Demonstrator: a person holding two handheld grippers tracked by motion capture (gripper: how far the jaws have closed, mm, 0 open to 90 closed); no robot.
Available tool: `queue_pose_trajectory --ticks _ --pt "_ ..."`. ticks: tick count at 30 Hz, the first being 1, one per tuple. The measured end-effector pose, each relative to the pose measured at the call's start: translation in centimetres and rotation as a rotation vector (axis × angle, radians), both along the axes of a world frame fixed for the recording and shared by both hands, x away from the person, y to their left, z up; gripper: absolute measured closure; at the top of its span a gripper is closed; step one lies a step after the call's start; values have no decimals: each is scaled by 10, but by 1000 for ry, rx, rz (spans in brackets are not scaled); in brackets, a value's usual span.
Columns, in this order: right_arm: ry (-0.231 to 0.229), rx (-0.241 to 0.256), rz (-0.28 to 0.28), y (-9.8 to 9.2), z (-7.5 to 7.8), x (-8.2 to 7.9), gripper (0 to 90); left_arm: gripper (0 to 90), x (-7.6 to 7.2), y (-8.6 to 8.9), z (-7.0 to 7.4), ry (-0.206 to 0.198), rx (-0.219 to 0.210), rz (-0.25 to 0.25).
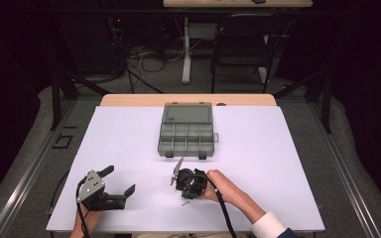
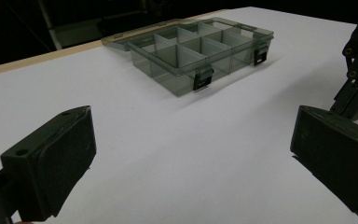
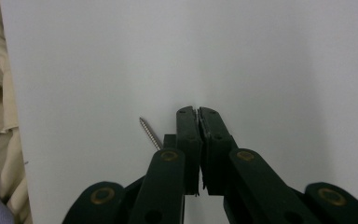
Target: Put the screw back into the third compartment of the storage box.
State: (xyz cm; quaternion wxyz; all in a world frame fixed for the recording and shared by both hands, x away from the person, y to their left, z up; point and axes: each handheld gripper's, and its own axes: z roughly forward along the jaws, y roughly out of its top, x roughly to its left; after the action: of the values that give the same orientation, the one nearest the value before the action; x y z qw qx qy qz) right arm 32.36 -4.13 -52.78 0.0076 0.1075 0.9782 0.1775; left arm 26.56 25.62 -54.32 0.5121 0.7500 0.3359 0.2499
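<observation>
Resting low at about 7 o'clock on the white table (image 1: 129, 134), your left gripper (image 1: 121, 186) has its jaws spread wide, with nothing between them; in the left gripper view the two black pads (image 2: 51, 163) stand far apart over bare white surface. Your right gripper (image 1: 184, 191) sits near 6 o'clock, just right of the table's middle, held in your right hand (image 1: 223, 191). Its jaws are pressed together, and in the right gripper view they meet tip to tip with no visible gap. A small screw (image 3: 150, 133) shows just beside those jaws, at about 10 o'clock from their tips, its shank slanting away from the left jaw; whether the jaws pinch its lower end or it merely lies on the table next to them cannot be told. In the high view a tiny thin piece (image 1: 184, 203), likely the same screw, lies at the gripper's near edge. The grey compartment box (image 1: 186, 136) sits at 12 o'clock from your right gripper, well apart from it, lid open and flat behind it, latches facing you. From the left gripper view the box (image 2: 200, 51) lies around 1 o'clock
</observation>
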Motion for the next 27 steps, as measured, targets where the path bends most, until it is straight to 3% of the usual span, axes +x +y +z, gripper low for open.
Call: queue_pose_trajectory --ticks 13,27 --pt "-36 13 -36 -9 18 6 880 0 0 0 0 0 0 0" --pt "-66 36 -115 -22 35 19 880 0 0 0 0 -2 1 1"
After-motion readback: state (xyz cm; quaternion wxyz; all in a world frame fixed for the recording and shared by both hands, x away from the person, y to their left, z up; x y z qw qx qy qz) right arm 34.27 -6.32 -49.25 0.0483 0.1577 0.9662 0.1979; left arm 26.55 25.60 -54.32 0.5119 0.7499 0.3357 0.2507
